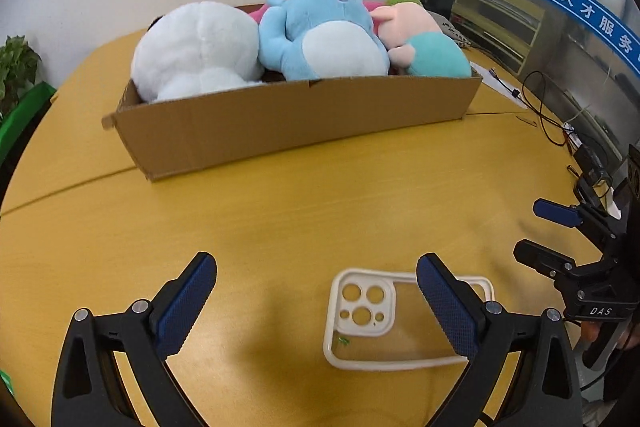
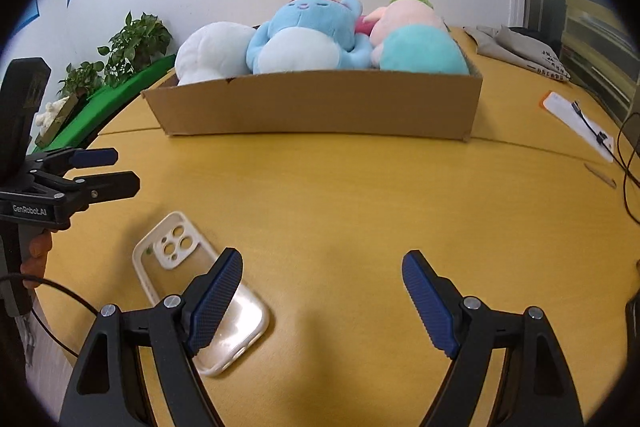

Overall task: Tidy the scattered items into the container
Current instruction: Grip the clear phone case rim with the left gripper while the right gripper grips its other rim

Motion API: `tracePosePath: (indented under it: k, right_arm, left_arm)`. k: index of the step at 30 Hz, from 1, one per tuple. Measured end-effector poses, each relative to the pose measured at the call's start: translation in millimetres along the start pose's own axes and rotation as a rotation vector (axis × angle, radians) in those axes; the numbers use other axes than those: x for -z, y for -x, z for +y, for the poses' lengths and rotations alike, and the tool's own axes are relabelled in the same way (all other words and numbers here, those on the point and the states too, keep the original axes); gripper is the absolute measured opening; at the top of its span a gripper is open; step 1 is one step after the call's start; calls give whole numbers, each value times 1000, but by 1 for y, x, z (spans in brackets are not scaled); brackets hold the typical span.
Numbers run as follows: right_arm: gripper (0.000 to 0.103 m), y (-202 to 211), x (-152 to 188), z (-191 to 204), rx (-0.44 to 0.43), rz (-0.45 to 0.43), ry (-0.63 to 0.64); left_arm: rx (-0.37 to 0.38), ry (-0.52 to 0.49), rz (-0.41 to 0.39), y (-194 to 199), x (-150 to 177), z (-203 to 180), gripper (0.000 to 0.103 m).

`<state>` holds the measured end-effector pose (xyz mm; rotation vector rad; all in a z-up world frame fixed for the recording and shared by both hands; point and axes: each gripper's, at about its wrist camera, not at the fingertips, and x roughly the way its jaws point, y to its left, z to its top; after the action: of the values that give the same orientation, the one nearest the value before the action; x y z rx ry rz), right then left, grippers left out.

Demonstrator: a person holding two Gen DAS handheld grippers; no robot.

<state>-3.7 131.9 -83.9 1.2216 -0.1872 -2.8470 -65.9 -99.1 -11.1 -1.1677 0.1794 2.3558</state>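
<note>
A cardboard box [image 1: 296, 119] stands on the yellow table and holds a white plush [image 1: 196, 51], a blue plush [image 1: 324, 35] and a pink-and-teal plush [image 1: 424, 47]. The box also shows in the right wrist view [image 2: 320, 107]. A clear phone case with a cream rim [image 1: 380, 323] lies flat on the table in front. My left gripper [image 1: 316, 295] is open and empty, its right finger over the case. My right gripper [image 2: 322, 291] is open and empty, its left finger over the case [image 2: 168, 247]. Each gripper shows in the other's view: the right [image 1: 532, 231], the left [image 2: 124, 169].
Potted plants [image 2: 132, 43] on a green stand line the left wall. A grey cloth [image 2: 520, 51], a white paper with a cable [image 2: 576, 123] and black wires [image 1: 560, 123] lie at the table's right side. A glass partition stands behind.
</note>
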Motion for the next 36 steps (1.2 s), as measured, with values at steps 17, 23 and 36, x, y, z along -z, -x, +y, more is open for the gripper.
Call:
tracePosePath:
  k: [17, 23, 36]
  right_arm:
    - [82, 23, -14, 12, 108, -107, 7]
    - [82, 28, -15, 12, 130, -125, 5]
    - [82, 28, -14, 13, 122, -114, 9]
  left_arm:
    - [-11, 111, -180, 37, 14, -2, 102]
    - [-6, 108, -185, 37, 15, -4, 102]
    - [8, 113, -184, 38, 16, -8, 102]
